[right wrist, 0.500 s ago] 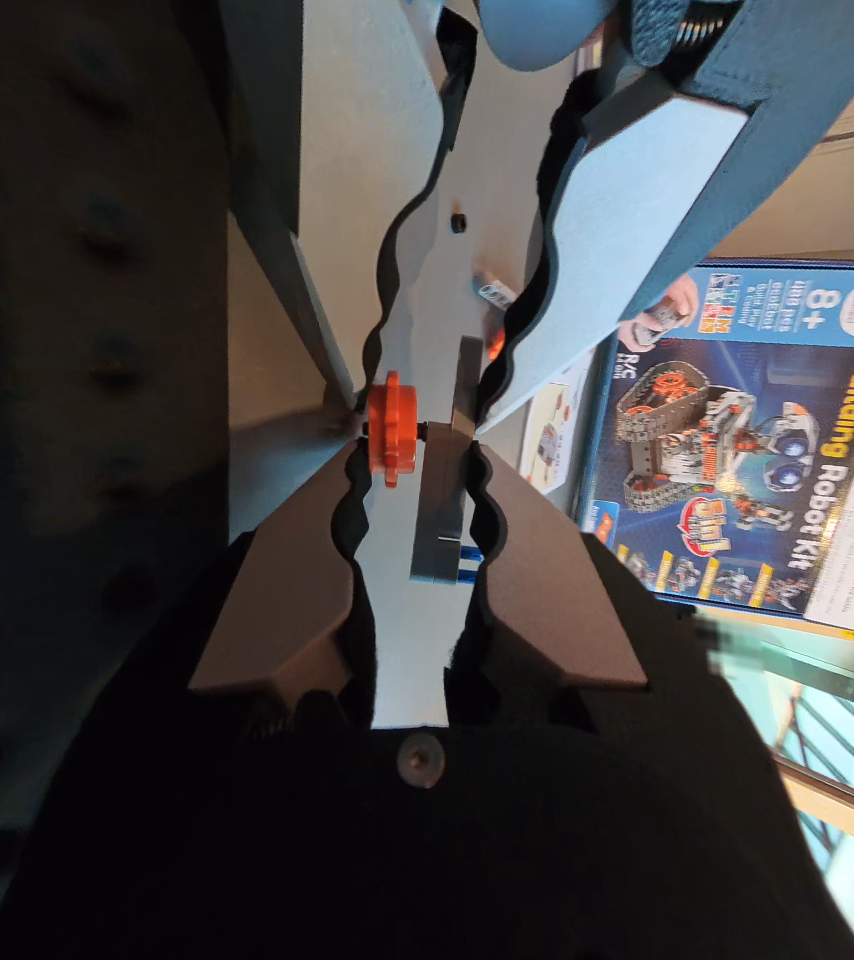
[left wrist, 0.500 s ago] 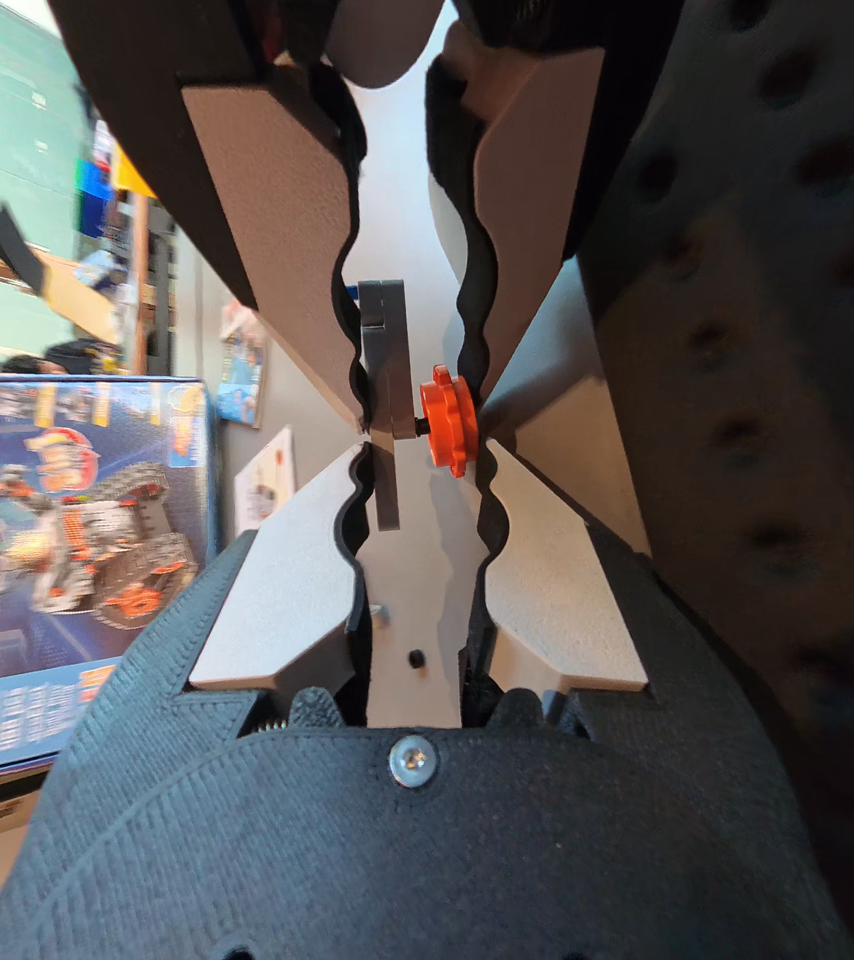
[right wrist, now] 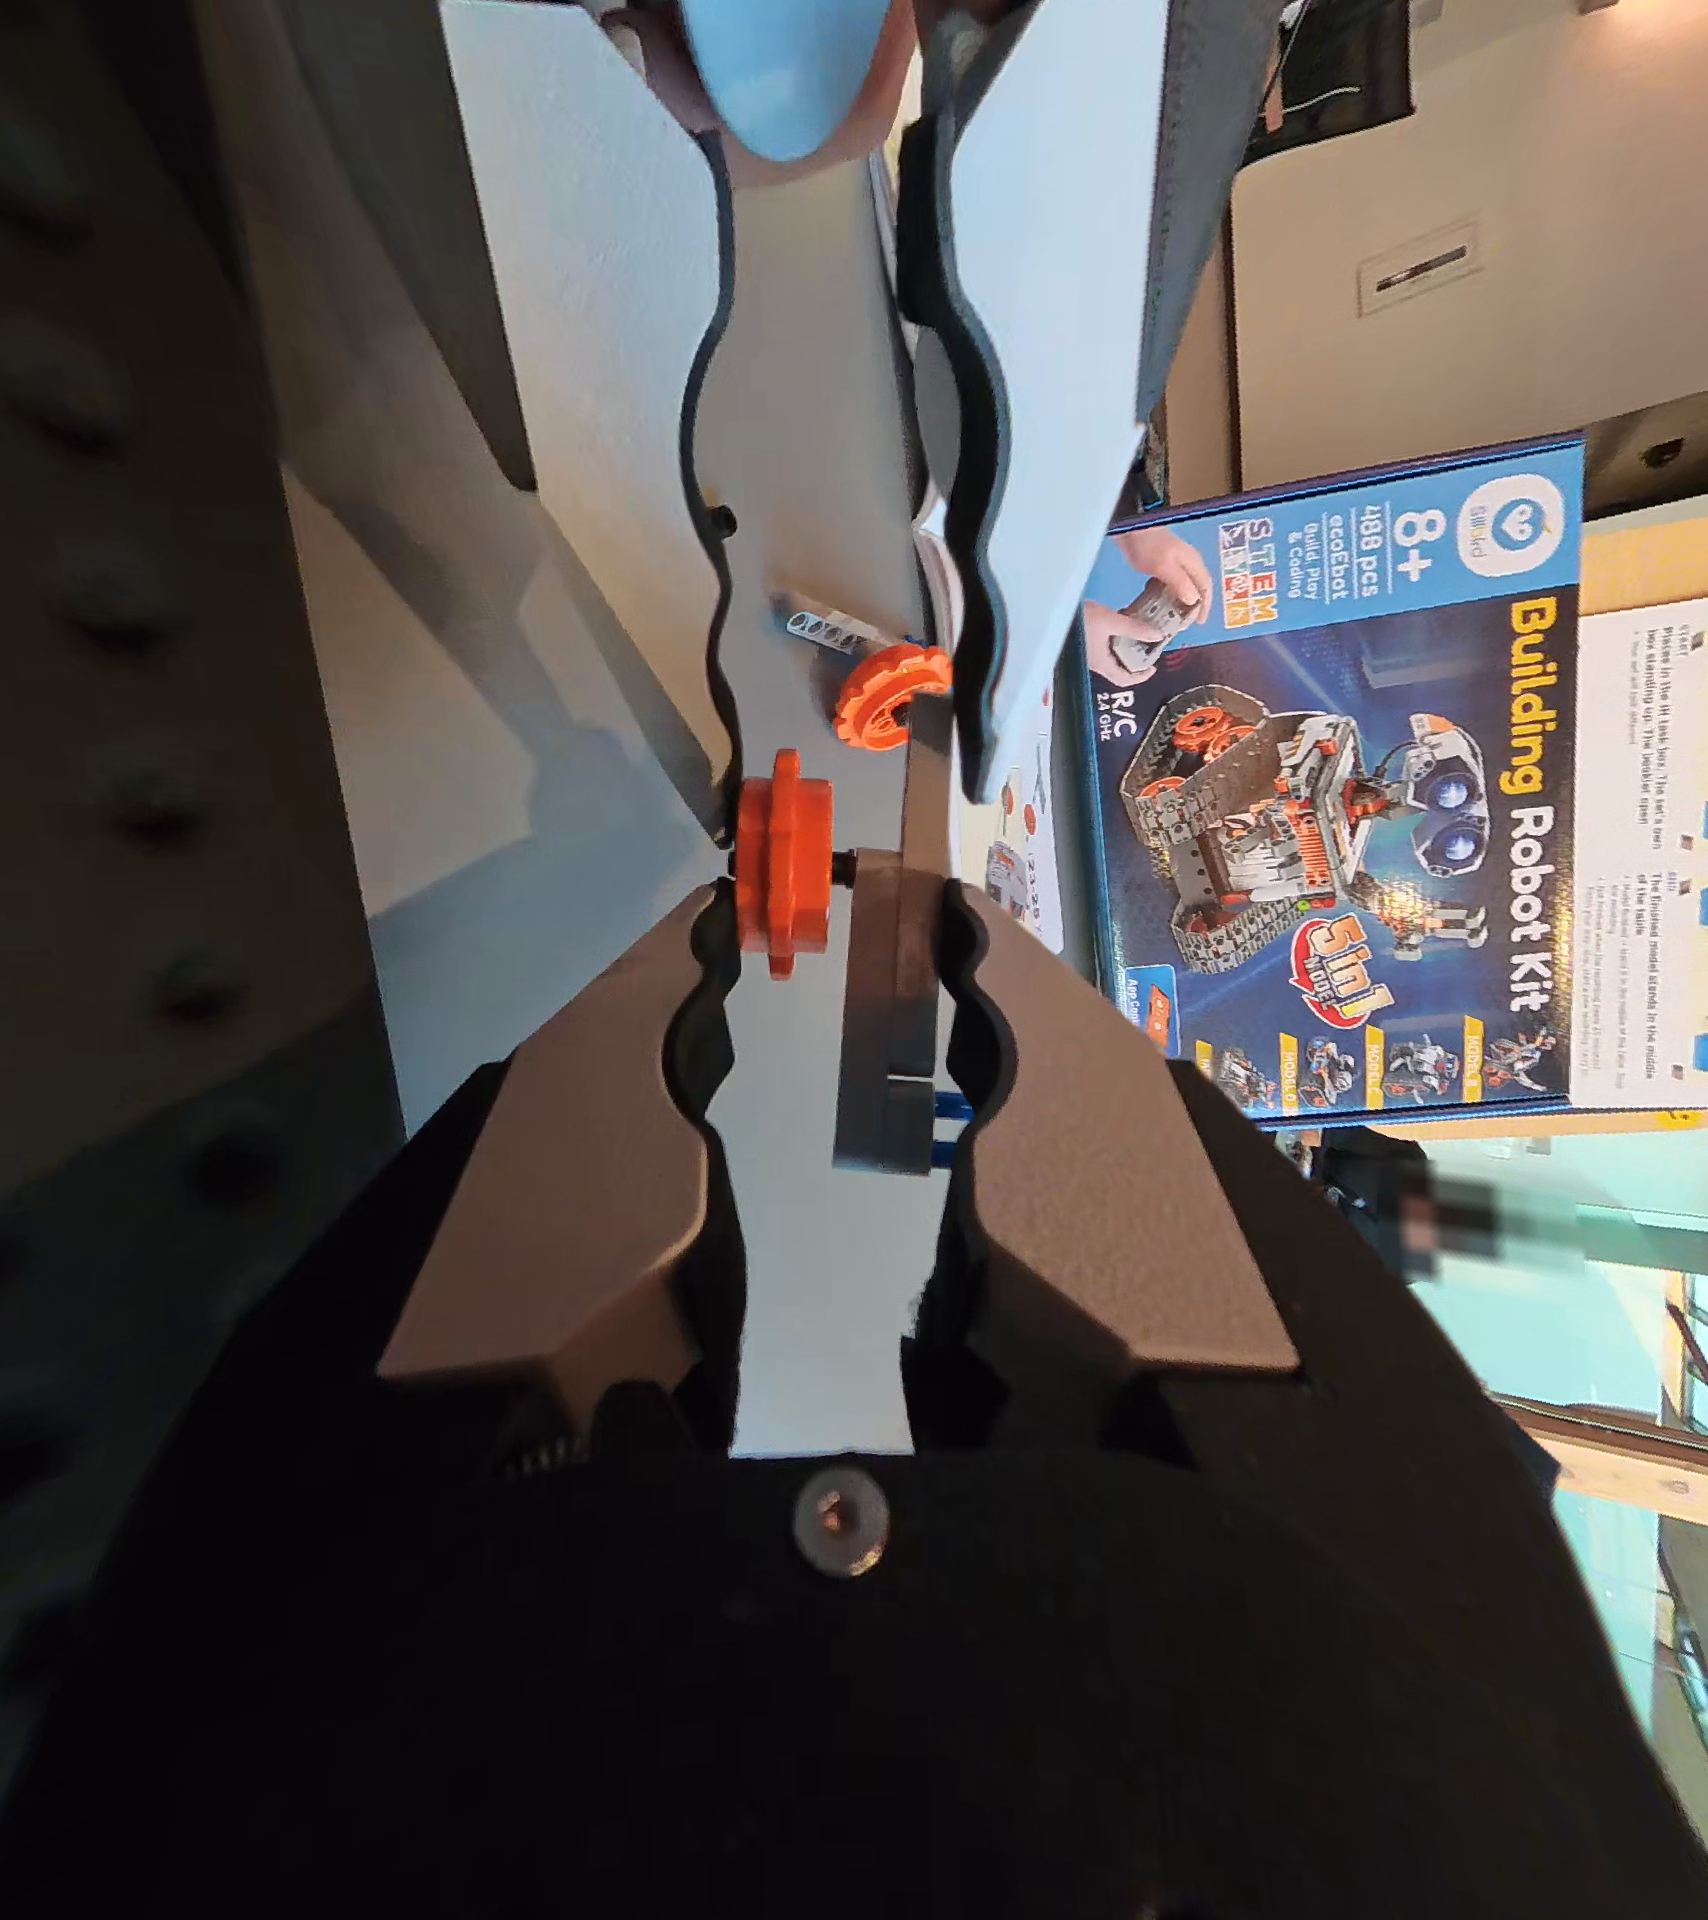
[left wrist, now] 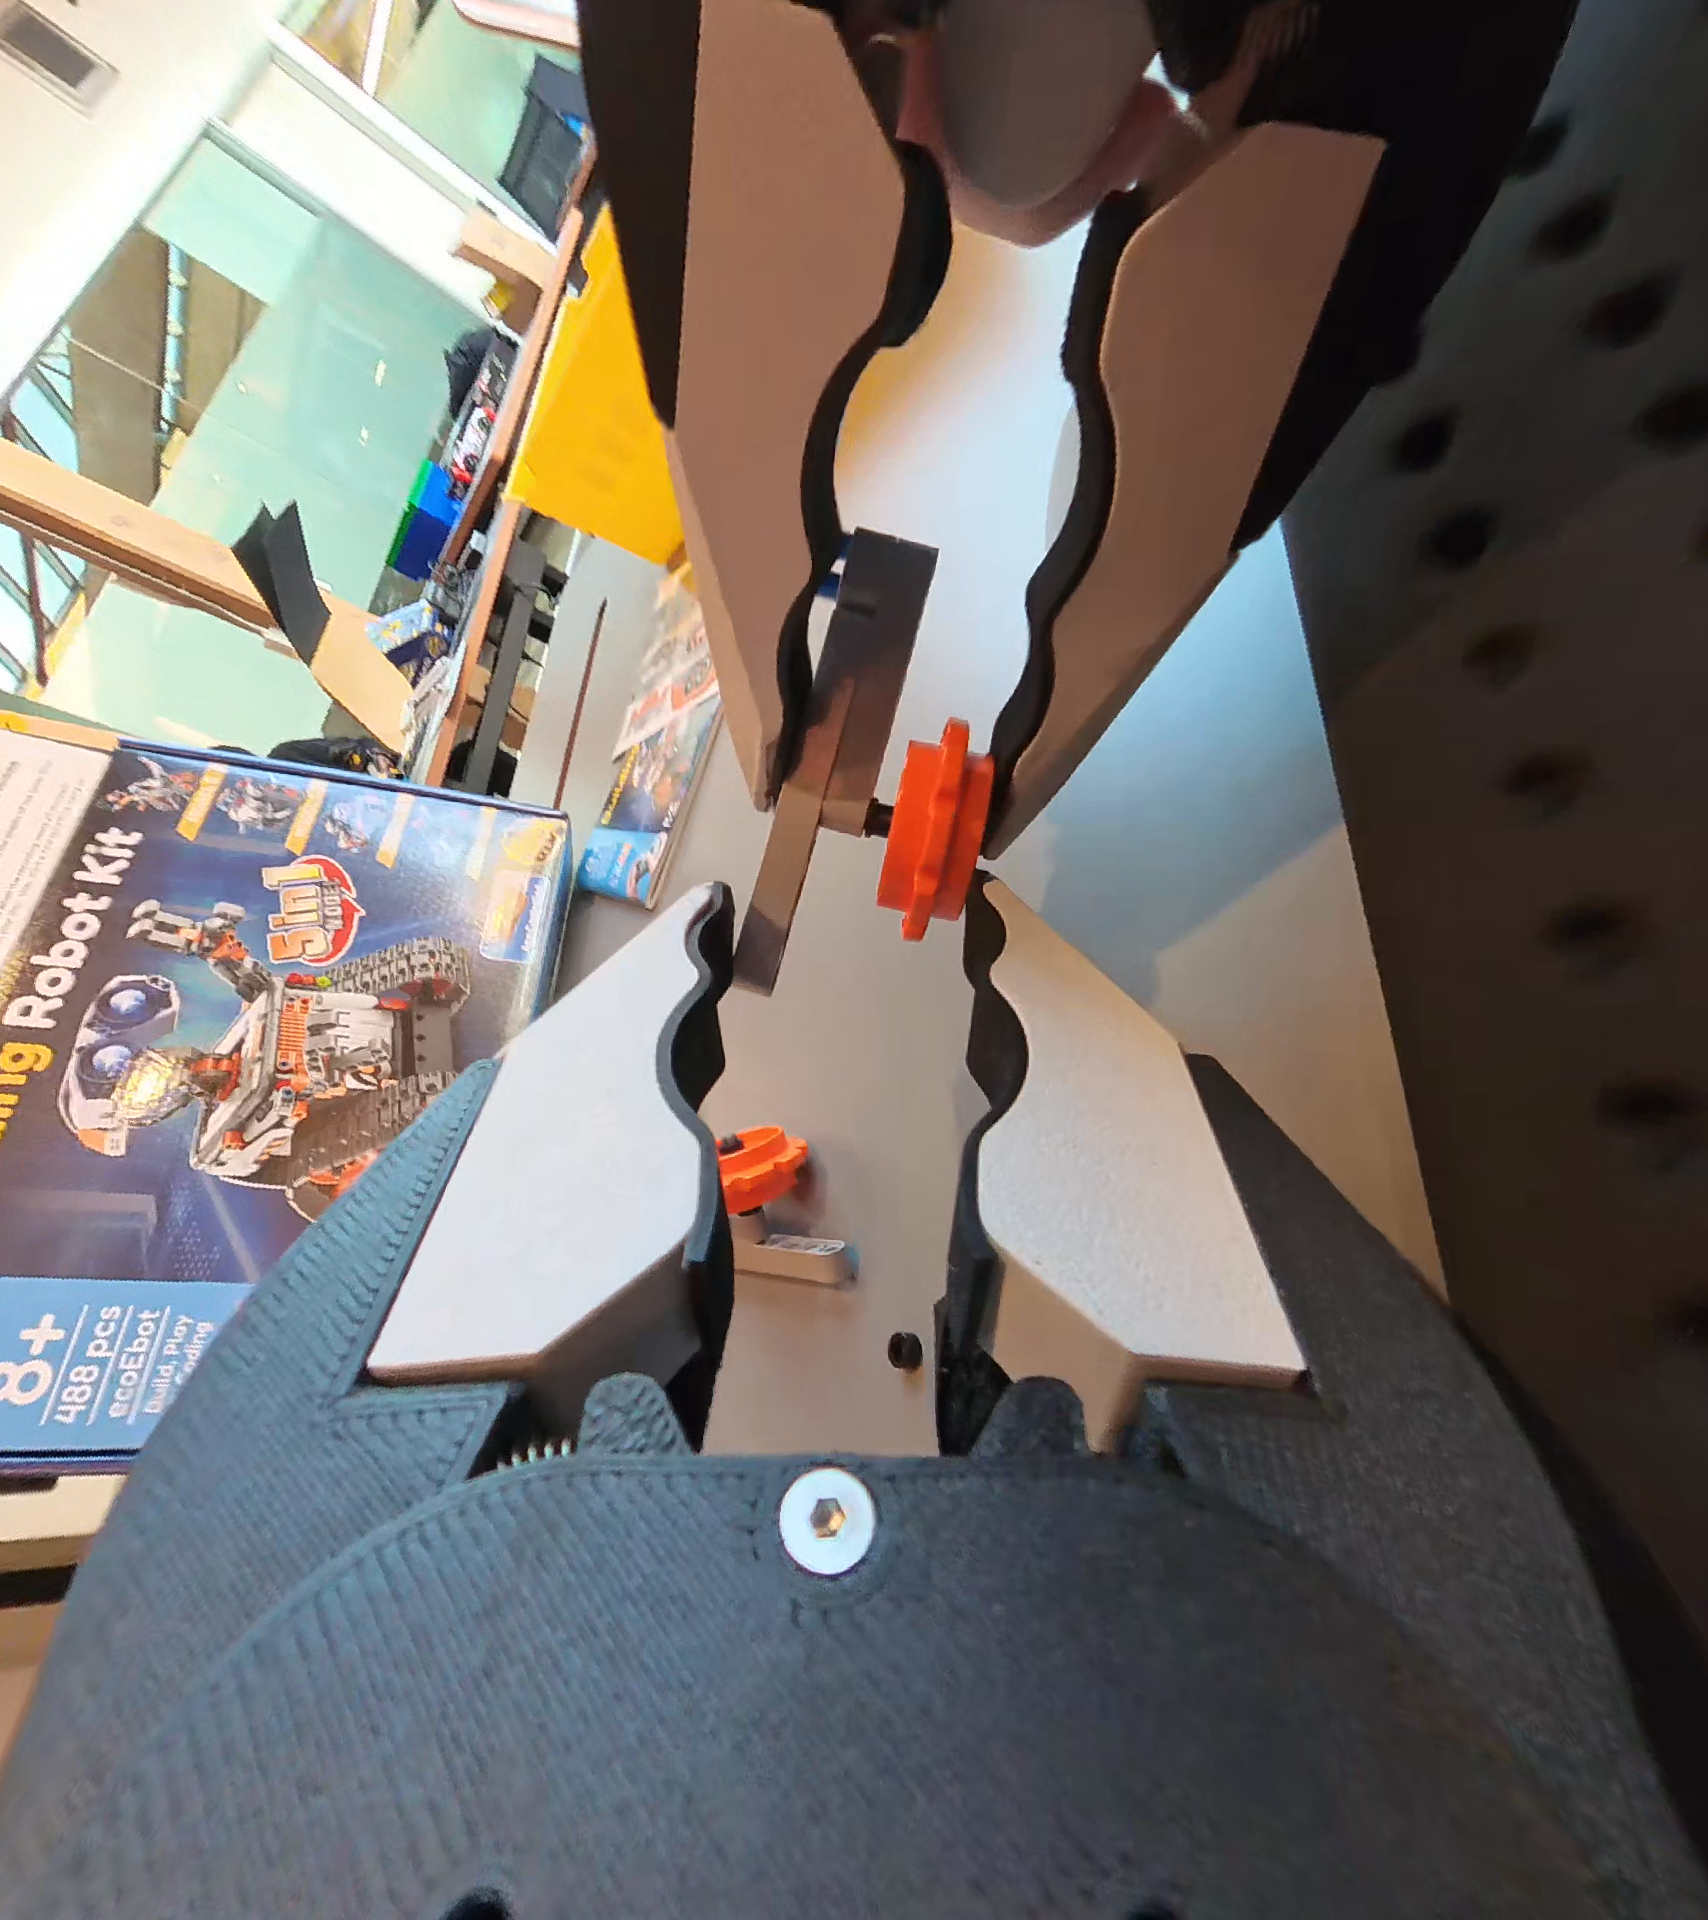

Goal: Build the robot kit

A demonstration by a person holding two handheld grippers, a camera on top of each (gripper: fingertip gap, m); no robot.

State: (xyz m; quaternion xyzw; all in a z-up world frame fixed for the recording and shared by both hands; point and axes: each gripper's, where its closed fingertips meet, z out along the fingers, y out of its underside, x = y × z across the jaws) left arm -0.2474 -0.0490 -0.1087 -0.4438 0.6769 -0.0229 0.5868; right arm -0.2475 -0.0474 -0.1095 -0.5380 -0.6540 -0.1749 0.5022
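Observation:
A grey beam (right wrist: 886, 997) carries an orange gear (right wrist: 782, 873) on a short black axle, and blue pins (right wrist: 949, 1127) stick out at its near end. My right gripper (right wrist: 834, 894) is shut on this assembly, with the gear against one finger and the beam against the other. It also shows at the top of the left wrist view, holding the beam (left wrist: 865, 665) and gear (left wrist: 933, 831). My left gripper (left wrist: 850, 899) faces it, open. The beam's light grey tip lies just inside its tips, beside one finger (left wrist: 704, 935). Both are above a white table (left wrist: 860, 1091).
A second orange gear (left wrist: 762, 1164), a small light grey beam (left wrist: 798, 1247) and a small black piece (left wrist: 904, 1351) lie on the table below. A blue kit box (left wrist: 206, 1039) stands to one side, with booklets (left wrist: 663, 748) past it. A dark perforated panel (left wrist: 1608, 831) closes the other side. The tips of both grippers are at nearly the same place.
My left gripper has opened slightly and tilted, so the beam tip sits less deep between its fingers. The loose gear on the table has come into view. The right gripper still holds the assembly.

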